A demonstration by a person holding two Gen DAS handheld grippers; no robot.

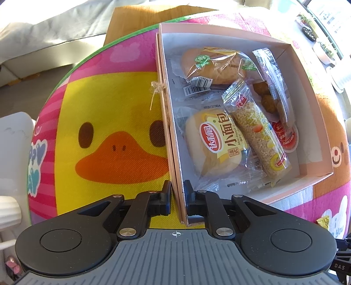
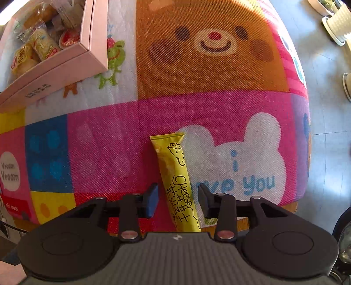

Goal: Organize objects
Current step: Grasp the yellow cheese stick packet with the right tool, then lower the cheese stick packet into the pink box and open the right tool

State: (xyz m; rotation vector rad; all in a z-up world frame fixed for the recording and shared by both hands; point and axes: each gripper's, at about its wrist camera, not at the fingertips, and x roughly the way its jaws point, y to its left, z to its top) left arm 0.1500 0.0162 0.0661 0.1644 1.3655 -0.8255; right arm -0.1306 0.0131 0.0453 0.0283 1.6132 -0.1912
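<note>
A pink cardboard box (image 1: pixel 311 122) sits on a cartoon-print mat and holds several wrapped snacks: a small bread bun (image 1: pixel 210 144), a cereal bar (image 1: pixel 256 131) and a long pastry (image 1: pixel 210 63). My left gripper (image 1: pixel 178 197) is shut on the box's upright left wall (image 1: pixel 169 122). The box also shows in the right wrist view (image 2: pixel 87 41) at the upper left. A yellow cheese stick packet (image 2: pixel 175 175) lies on the mat between the fingers of my right gripper (image 2: pixel 178 201), which is open around it without touching.
The mat (image 1: pixel 98 105) shows a duck face at left and a bear face (image 2: pixel 210 43) at right. White ribbed plant pots (image 2: pixel 337 24) stand on the floor to the far right. A brown cardboard piece (image 1: pixel 136 17) lies behind the mat.
</note>
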